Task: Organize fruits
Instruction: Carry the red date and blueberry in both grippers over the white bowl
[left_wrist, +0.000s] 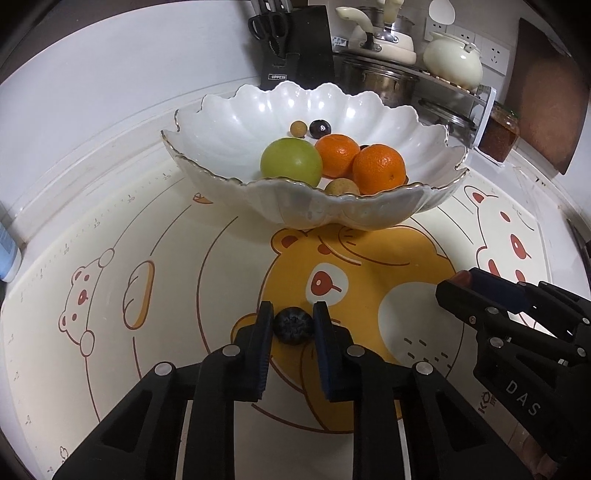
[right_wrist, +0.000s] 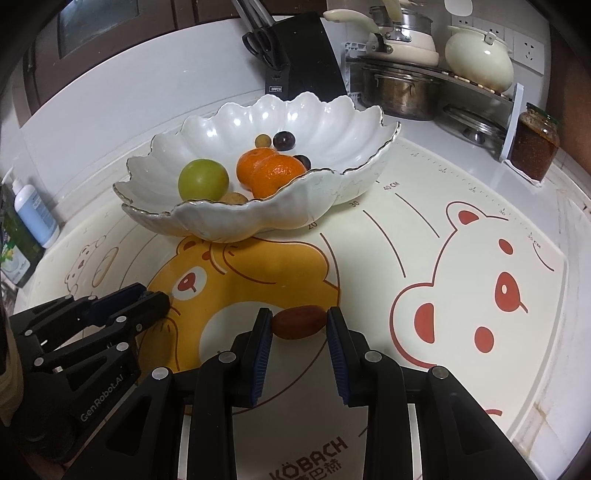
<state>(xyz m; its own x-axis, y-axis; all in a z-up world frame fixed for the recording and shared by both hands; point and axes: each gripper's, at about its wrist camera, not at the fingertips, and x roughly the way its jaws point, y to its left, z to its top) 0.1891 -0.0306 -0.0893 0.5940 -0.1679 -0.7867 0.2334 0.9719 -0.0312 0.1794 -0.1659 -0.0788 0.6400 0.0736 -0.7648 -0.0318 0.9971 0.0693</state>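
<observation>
Left gripper (left_wrist: 293, 325): jaws pinch a dark berry (left_wrist: 293, 326) over the mat (left_wrist: 166, 240).
Right gripper (right_wrist: 299, 323): jaws pinch a red date (right_wrist: 299, 322); left view shows only its tip.
Bowl (right_wrist: 236, 221): oranges (right_wrist: 271, 171), green fruit (right_wrist: 203, 180) inside.

One scalloped white bowl (left_wrist: 229, 122) on the mat. Inside: two oranges (left_wrist: 378, 169), one green fruit (left_wrist: 291, 161), two small tan round fruits (left_wrist: 298, 129), two dark plums (right_wrist: 283, 140). Outside: one dark berry (left_wrist: 293, 326), one red date (right_wrist: 299, 322). Two grippers (left_wrist: 293, 325), one fruit between each one's fingers.
</observation>
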